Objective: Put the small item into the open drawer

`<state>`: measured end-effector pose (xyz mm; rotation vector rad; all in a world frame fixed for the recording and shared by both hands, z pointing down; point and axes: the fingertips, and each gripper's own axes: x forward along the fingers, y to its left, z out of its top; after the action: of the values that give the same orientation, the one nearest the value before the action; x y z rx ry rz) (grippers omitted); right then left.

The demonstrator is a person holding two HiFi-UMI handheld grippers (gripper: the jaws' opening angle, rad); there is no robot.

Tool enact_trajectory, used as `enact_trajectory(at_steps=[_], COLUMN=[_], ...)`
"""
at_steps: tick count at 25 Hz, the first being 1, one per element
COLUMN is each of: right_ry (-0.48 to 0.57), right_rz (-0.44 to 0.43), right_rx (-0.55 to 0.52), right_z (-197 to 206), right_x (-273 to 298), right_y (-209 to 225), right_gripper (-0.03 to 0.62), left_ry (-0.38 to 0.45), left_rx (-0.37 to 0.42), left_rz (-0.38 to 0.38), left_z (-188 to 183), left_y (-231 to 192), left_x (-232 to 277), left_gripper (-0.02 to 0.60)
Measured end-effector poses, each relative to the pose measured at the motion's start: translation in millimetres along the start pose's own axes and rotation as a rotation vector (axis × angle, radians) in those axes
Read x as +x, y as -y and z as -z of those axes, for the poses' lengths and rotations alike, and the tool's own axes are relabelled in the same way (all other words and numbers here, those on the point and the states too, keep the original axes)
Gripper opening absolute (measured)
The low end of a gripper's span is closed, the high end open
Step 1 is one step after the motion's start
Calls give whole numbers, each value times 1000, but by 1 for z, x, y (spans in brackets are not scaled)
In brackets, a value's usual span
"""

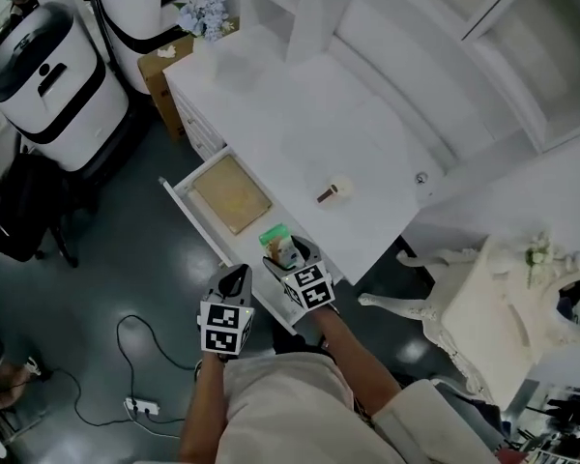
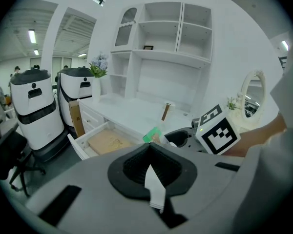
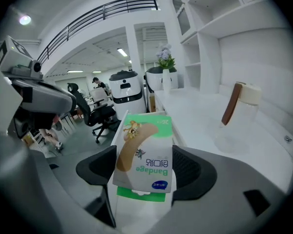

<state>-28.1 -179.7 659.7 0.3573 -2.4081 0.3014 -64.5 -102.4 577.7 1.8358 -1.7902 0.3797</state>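
Note:
A green and white bandage box (image 3: 145, 155) stands upright between the jaws of my right gripper (image 3: 145, 168), which is shut on it. In the head view the bandage box (image 1: 276, 239) and right gripper (image 1: 288, 252) hang over the desk's front edge, just right of the open drawer (image 1: 231, 194). The drawer has a tan bottom and white walls. My left gripper (image 1: 236, 275) hangs beside the right one, over the floor, its jaws shut on nothing. The left gripper view shows the left gripper (image 2: 149, 165), with the drawer (image 2: 106, 141) and bandage box (image 2: 153, 134) ahead.
A small white bottle with a brown stick (image 1: 333, 192) lies on the white desk (image 1: 300, 114). Two white and black machines (image 1: 48, 75) and a cardboard box (image 1: 164, 66) stand to the left. An office chair (image 1: 19, 211), floor cables (image 1: 140, 356) and an ornate white chair (image 1: 469, 288) are around.

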Motion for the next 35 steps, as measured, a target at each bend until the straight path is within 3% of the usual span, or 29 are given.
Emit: enact_trajectory(at_steps=[13, 28, 35], right_ry=[-151, -317, -361], right_rz=[-104, -104, -116], right_rx=[-91, -106, -119], right_z=[33, 86, 92], right_x=[69, 133, 140], right_y=[7, 14, 19], right_gripper=[373, 373, 374], left_ry=[4, -15, -40], left_rx=[-132, -132, -131], left_rz=[-118, -138, -129], left_z=[25, 30, 35], left_y=[-19, -18, -14], left_x=[-2, -11, -3], left_gripper=[15, 15, 15])
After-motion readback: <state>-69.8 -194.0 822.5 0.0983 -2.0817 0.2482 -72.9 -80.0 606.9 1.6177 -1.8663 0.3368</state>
